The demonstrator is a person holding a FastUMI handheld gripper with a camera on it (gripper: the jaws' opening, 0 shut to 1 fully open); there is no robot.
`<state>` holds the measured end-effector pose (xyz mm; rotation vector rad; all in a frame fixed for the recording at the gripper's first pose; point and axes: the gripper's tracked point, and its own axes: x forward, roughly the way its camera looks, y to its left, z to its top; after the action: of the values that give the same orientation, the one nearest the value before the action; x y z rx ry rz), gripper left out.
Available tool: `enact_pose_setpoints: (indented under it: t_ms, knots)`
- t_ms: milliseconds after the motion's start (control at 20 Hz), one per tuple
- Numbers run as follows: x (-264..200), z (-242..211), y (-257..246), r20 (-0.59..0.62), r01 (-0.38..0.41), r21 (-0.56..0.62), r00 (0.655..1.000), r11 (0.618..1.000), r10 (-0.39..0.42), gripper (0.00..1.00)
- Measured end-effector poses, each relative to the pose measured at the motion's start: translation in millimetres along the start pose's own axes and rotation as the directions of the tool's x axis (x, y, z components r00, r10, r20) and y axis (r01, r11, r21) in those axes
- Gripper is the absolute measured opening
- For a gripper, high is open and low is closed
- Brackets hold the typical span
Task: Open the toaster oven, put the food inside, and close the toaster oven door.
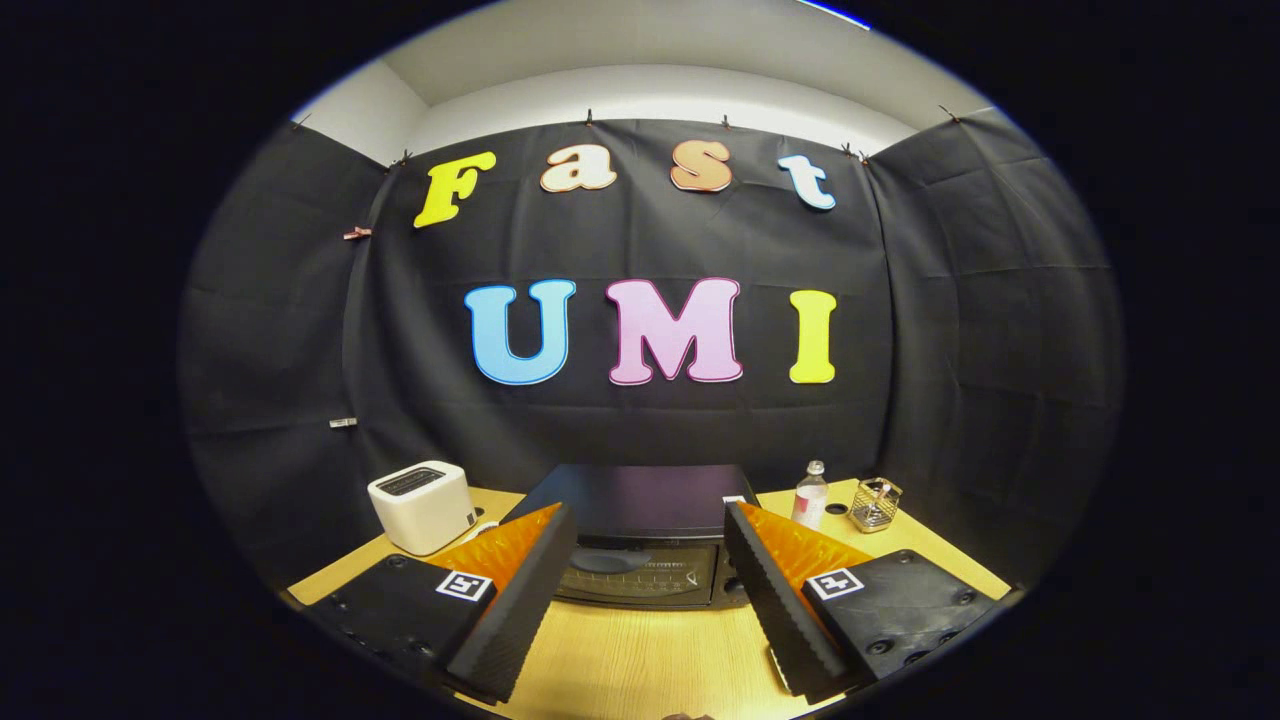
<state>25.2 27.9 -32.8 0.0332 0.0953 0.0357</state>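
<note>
A black toaster oven (640, 535) stands on the wooden table (650, 650) against the booth's back wall. Its glass door (640, 577) is closed and faces me. My gripper (650, 600) hovers above the table in front of the oven, open wide, with nothing between its fingers. The oven's front shows in the gap between the two fingers (520, 610), a little beyond their tips. No food item is visible in this view.
A white two-slot toaster (420, 505) sits left of the oven. To the oven's right stand a small clear bottle (810, 495) and a wire holder (875, 503). Bare tabletop lies between my fingers and the oven.
</note>
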Motion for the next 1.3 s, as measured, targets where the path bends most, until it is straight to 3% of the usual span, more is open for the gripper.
enact_pose_setpoints:
  t_ms: [250, 600, 1150, 1300]
  knots:
    - [21, -19, 6, -0.018, 0.019, -0.018, 1.000, 1.000, -0.020, 0.98]
    - [84, -45, 19, -0.040, 0.078, -0.062, 0.996, 0.995, -0.081, 0.98]
    - [163, -127, 51, -0.140, 0.099, -0.083, 0.984, 0.992, -0.110, 0.98]
    - [172, -155, 50, -0.238, 0.100, -0.042, 0.965, 0.994, -0.107, 0.98]
